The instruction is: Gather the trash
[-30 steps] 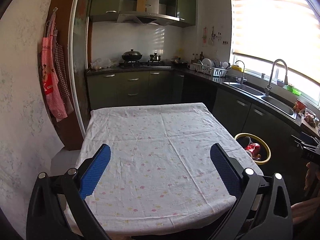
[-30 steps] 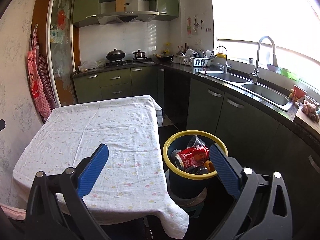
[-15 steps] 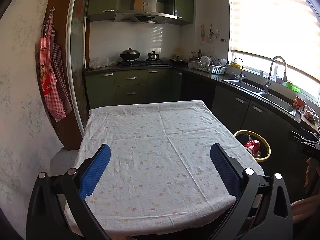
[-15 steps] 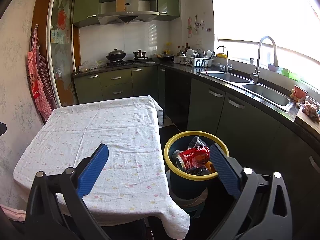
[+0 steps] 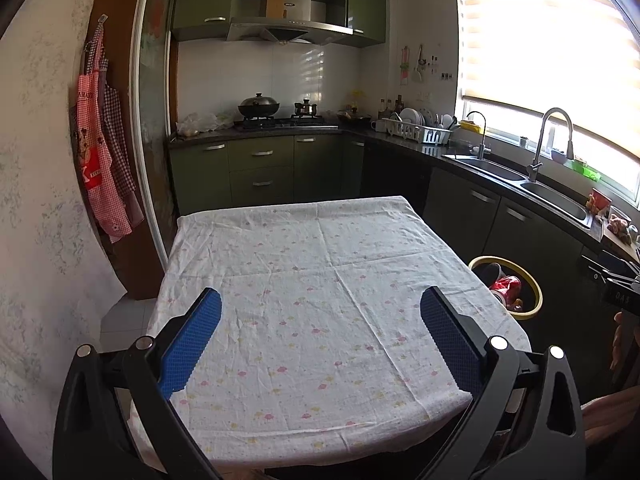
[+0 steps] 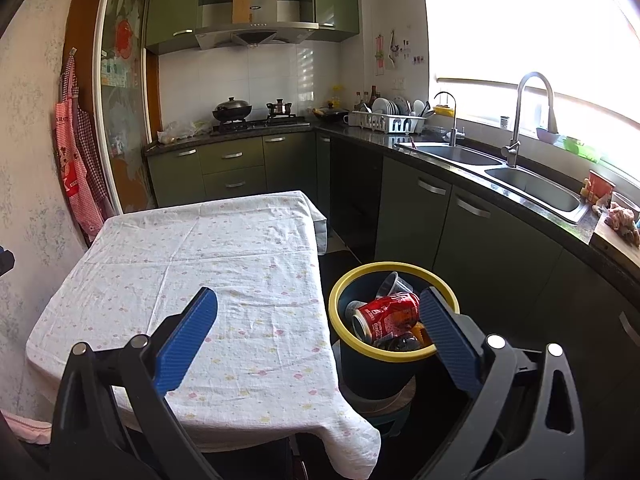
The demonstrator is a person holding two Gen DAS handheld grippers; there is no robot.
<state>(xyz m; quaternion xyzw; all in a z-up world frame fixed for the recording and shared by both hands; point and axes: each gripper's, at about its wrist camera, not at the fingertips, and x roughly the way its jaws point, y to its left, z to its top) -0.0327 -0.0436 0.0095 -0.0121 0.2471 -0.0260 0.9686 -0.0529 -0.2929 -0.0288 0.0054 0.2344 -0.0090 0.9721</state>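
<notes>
In the left wrist view, the left gripper [image 5: 320, 316] is seen with its two blue-padded fingers [image 5: 191, 340] spread wide apart; nothing is held between them and nothing is touched. It is held above the near part of the worktop [image 5: 320, 280], which is covered by one white cloth printed with small flowers, and no loose item is seen on the cloth. To the right of the worktop, on the floor, one bin [image 5: 532, 292] with a yellow rim is partly shown, and one red can [image 5: 507, 283] is visible inside it. At the far right edge, a dark piece of the other tool and part of a hand [image 5: 618, 344] are caught. In the right wrist view, the right gripper [image 6: 318, 312] is likewise held wide open, empty, with its left finger over the cloth and its right finger [image 6: 448, 336] in front of the bin's near rim [image 6: 400, 357]. The bin stands just beside the worktop's right edge [image 6: 316, 264]. Inside it, one crushed red can [image 6: 386, 314], one clear plastic cup [image 6: 390, 283] and some darker scraps that cannot be told apart are counted. Two sink basins [image 6: 532, 188] and two taps [image 6: 528, 116] are seen along the counter behind.
</notes>
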